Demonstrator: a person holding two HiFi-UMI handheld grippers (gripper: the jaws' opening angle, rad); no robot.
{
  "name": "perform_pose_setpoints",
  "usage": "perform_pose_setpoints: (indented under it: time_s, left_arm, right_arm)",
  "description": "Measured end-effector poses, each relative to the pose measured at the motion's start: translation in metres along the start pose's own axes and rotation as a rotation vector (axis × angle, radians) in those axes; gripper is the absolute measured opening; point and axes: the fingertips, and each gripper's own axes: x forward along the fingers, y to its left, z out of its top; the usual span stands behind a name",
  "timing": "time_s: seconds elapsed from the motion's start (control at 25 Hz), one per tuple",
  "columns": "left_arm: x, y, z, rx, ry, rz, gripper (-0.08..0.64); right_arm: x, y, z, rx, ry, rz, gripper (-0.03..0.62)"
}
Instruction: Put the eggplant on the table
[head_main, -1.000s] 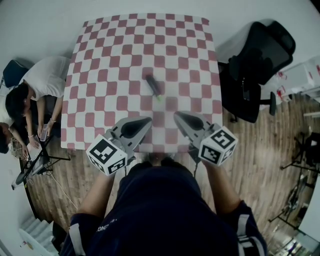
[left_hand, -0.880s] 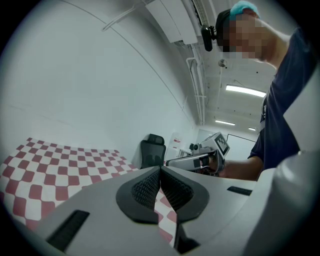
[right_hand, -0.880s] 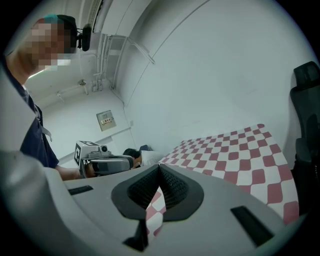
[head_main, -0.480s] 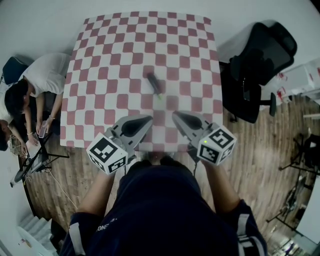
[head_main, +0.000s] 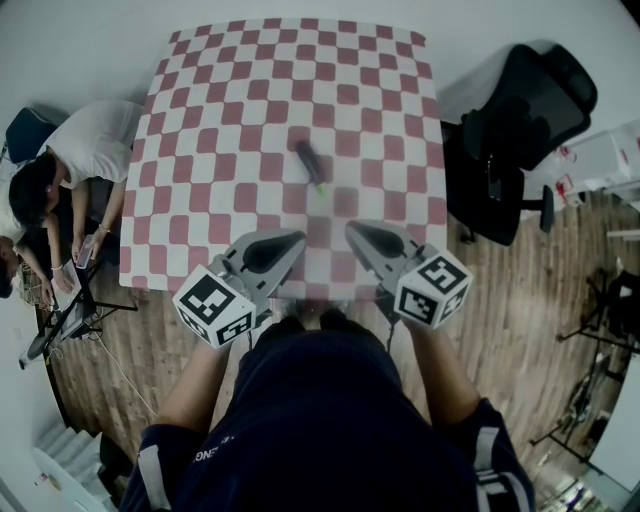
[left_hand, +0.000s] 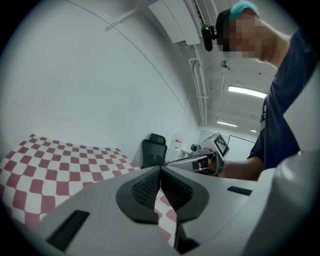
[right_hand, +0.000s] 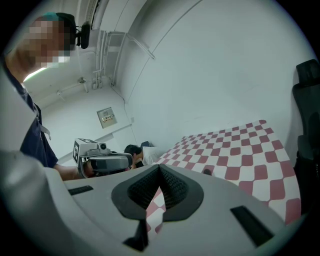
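Observation:
The eggplant (head_main: 308, 165), dark purple with a green stem end, lies on the red-and-white checked table (head_main: 200, 120) near its middle, with nothing touching it. Both grippers hover over the table's near edge, well short of the eggplant. My left gripper (head_main: 298, 240) is shut and empty, its ribbed pads meeting in the left gripper view (left_hand: 160, 168). My right gripper (head_main: 352, 230) is likewise shut with nothing in it (right_hand: 159, 166). In the right gripper view a small dark spot, probably the eggplant (right_hand: 207, 171), shows just above the jaws.
A black office chair (head_main: 520, 130) stands close to the table's right side. A person in a white shirt (head_main: 85, 155) sits low at the table's left side. Stands and cables (head_main: 70, 325) lie on the wooden floor at both sides.

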Motion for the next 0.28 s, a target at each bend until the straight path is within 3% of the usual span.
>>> perform_pose_setpoints:
  time_s: [0.28]
  left_arm:
    - [0.0015, 0.0017, -0.0014, -0.01, 0.004, 0.005, 0.028]
  right_arm:
    - [0.0016, -0.0027, 0.0019, -0.006, 0.006, 0.002, 0.017]
